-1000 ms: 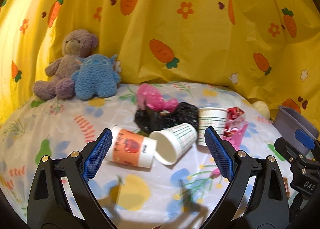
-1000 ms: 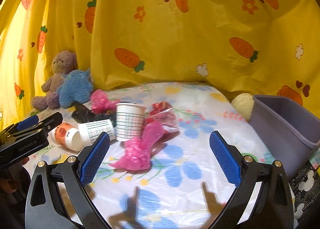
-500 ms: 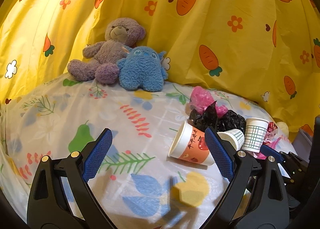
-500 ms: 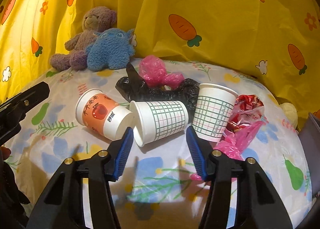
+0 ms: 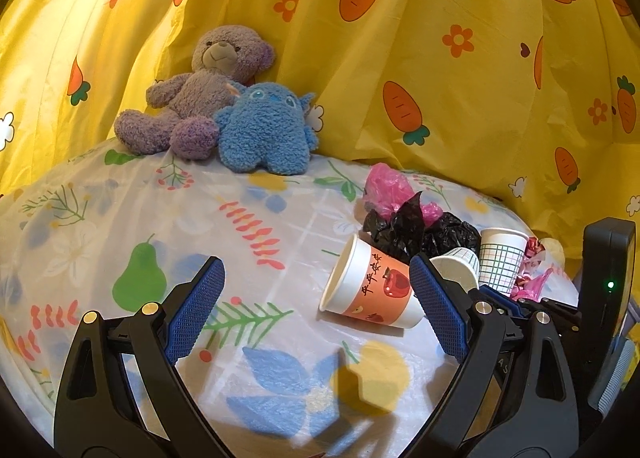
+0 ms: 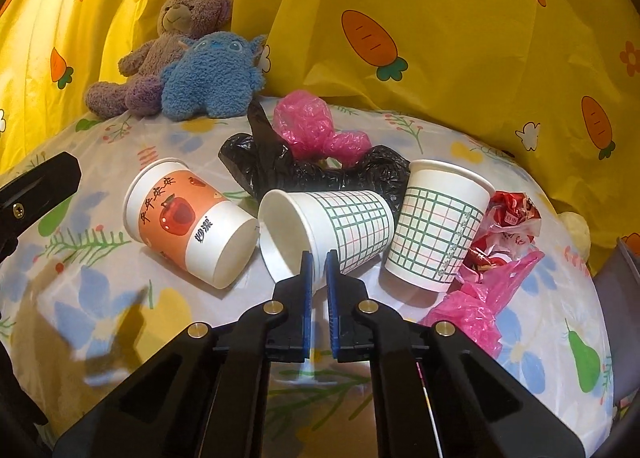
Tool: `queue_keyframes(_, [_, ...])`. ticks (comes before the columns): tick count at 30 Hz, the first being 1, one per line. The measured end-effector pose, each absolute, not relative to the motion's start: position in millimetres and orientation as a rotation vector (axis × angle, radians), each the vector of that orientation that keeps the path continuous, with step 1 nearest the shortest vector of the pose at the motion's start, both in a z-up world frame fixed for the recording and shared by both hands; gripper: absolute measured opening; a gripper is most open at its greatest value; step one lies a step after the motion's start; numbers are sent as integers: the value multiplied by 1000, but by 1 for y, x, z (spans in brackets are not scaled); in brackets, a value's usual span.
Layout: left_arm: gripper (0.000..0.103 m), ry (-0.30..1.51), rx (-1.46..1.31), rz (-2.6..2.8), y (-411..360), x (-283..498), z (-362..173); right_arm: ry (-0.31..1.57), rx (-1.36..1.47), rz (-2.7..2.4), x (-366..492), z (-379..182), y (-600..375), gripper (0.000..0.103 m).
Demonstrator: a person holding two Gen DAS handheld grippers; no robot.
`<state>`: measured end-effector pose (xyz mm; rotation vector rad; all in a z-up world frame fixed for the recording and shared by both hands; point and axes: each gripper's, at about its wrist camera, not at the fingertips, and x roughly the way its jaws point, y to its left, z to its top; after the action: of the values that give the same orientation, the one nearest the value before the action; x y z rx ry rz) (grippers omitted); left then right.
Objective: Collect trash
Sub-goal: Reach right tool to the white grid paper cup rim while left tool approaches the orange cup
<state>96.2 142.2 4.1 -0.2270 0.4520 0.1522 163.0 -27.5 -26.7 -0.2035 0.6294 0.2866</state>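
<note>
Trash lies on the flowered table cover. An orange apple-print cup lies on its side; it also shows in the left wrist view. A green-checked cup lies tipped beside it. My right gripper is shut on the lower rim of this tipped cup. A second checked cup stands upright. Black bag, pink bags and a red wrapper lie around them. My left gripper is open and empty, left of the orange cup.
A purple teddy bear and a blue plush sit at the back against the yellow carrot curtain. A grey bin's edge shows at the far right. The left gripper's body shows at the left.
My right gripper moved in and closed its fingers onto the tipped checked cup's rim. My left gripper swung left and stayed open.
</note>
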Motion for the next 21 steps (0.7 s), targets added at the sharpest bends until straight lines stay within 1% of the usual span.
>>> queue_keyframes(3, [92, 453, -225, 124, 140, 97, 2, 587, -207, 277, 154, -23, -41, 4])
queue_keyframes(10, [92, 500, -202, 56, 131, 108, -9, 512, -164, 297, 125, -17, -76, 4])
queue_keyframes(15, [91, 533, -199, 13, 129, 123, -13, 503, -114, 316, 113, -17, -93, 4])
queue_keyframes(17, [86, 545, -225, -10, 131, 129, -14, 499, -103, 322, 110, -17, -97, 4])
queue_keyframes(19, [77, 562, -263, -33, 134, 135, -18, 497, -96, 330, 107, -17, -99, 4])
queue_keyframes(20, [74, 579, -280, -50, 136, 139, -20, 496, -92, 333, 106, -17, -100, 4])
queue_keyframes(21, [67, 591, -294, -66, 137, 142, -22, 495, -89, 336, 105, -17, -102, 4])
